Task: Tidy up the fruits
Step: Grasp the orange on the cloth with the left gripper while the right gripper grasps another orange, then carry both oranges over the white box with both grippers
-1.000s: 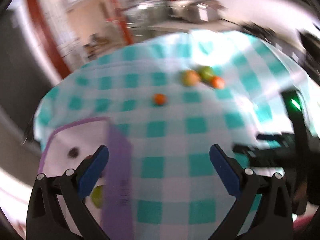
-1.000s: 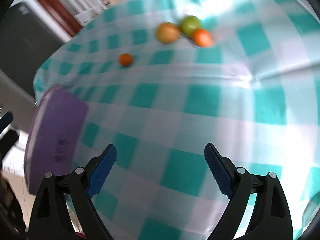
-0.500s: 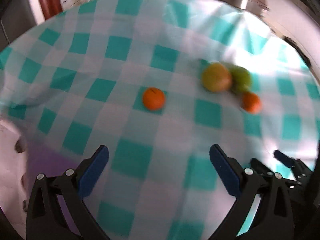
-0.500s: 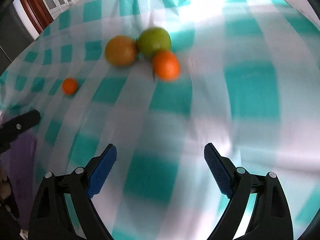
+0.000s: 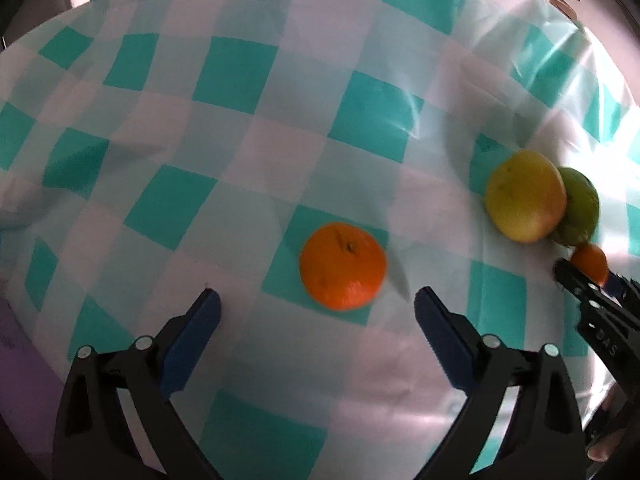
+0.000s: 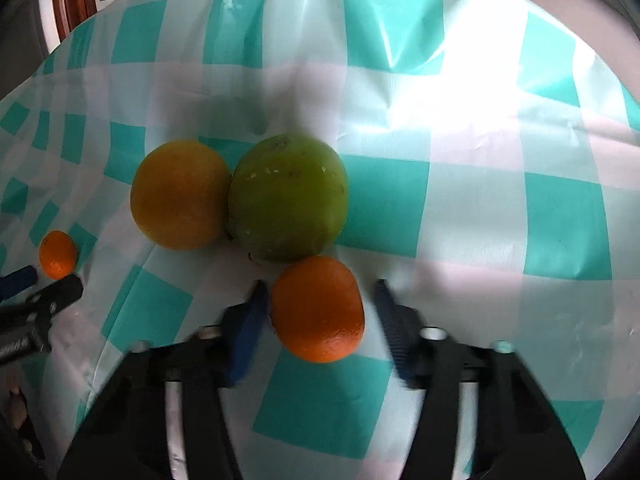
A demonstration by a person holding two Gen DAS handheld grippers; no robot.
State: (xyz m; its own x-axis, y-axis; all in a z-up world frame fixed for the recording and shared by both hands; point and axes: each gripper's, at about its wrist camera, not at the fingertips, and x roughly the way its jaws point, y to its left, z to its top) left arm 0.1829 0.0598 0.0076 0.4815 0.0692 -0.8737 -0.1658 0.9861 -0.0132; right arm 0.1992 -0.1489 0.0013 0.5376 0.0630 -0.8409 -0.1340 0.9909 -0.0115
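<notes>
A small round orange mandarin [image 6: 318,309] sits between the blue pads of the right gripper [image 6: 318,300], at 6 o'clock of the right wrist view. The jaws have narrowed around it compared with half a second ago, when they stood wide with the fruit well ahead. The left pad looks to be touching the peel and the right pad is just beside it, so the grip is closing but probably not yet firm. Just above, at 12 o'clock of this mandarin, a large green round citrus [image 6: 288,198] touches it, and a yellow-orange round citrus [image 6: 180,194] presses against the green one from 9 o'clock.

A second small orange mandarin [image 5: 343,266] lies alone on the teal-and-white checked tablecloth [image 5: 224,76]. The left gripper [image 5: 318,306] has drawn much nearer to it, and its fingers are spread wide and empty, the fruit just ahead of the tips at 12 o'clock.

Both hands thus seem set to pick up a mandarin each. At 8 o'clock of the left view is a purple edge [image 5: 16,360], likely the container.
</notes>
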